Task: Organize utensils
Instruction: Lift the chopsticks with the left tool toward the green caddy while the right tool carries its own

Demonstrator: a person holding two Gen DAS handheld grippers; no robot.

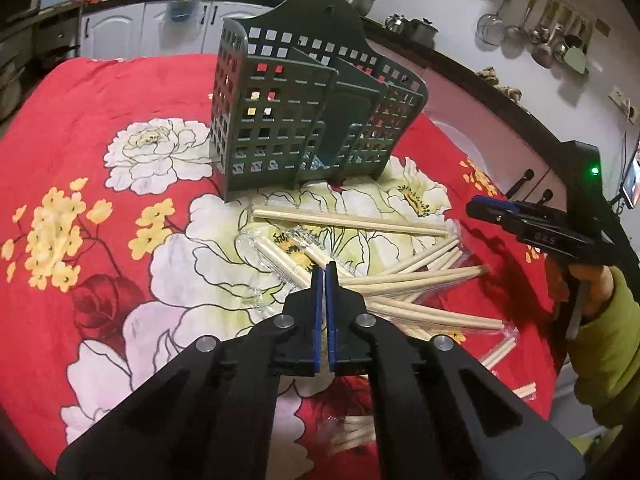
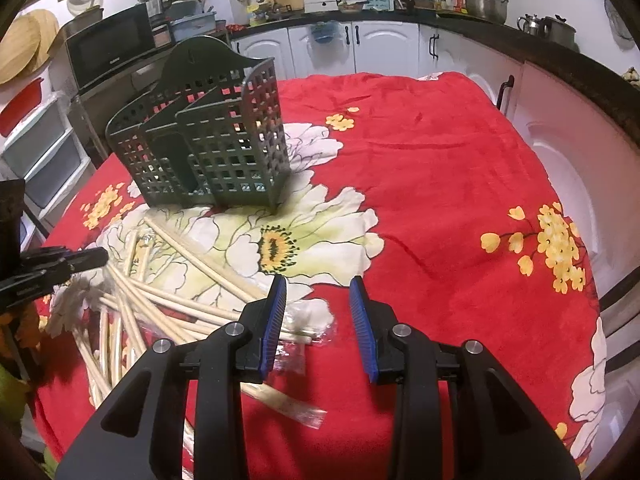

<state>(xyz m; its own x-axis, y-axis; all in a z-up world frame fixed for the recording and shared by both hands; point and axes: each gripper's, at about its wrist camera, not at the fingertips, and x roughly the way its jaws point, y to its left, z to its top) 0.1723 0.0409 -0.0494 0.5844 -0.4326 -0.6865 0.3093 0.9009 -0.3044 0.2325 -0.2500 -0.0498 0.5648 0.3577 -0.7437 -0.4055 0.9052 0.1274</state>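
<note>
caddy: dark green perforated utensil holder, upright, several compartments, toward far side of the table; looks empty, bottom partly hidden.
table: covered in red floral cloth; bare over the left part in left wrist view.
chopsticks: loose heap of pale wooden pairs, some in clear wrappers, lying flat near the near edge, just in front of caddy, not touching it as far as visible.
left gripper: blue pads pressed together, tips down at the heap over a wrapped pair; cannot tell whether wrapper or stick is pinched, nothing visibly between pads.
right gripper: jaws partly apart, nothing between, hanging over the cloth just right of the heap; a wrapped pair lies under the left finger.
hand: green sleeve, holding right gripper handle, at right edge.
step: first pick from heap, none sorted yet, judged from empty-looking caddy.
next: check for real grip on one pair, lift clear, tip upright, drop into one compartment.
risk: slick wrappers, crossed sticks may drag neighbours.
</note>
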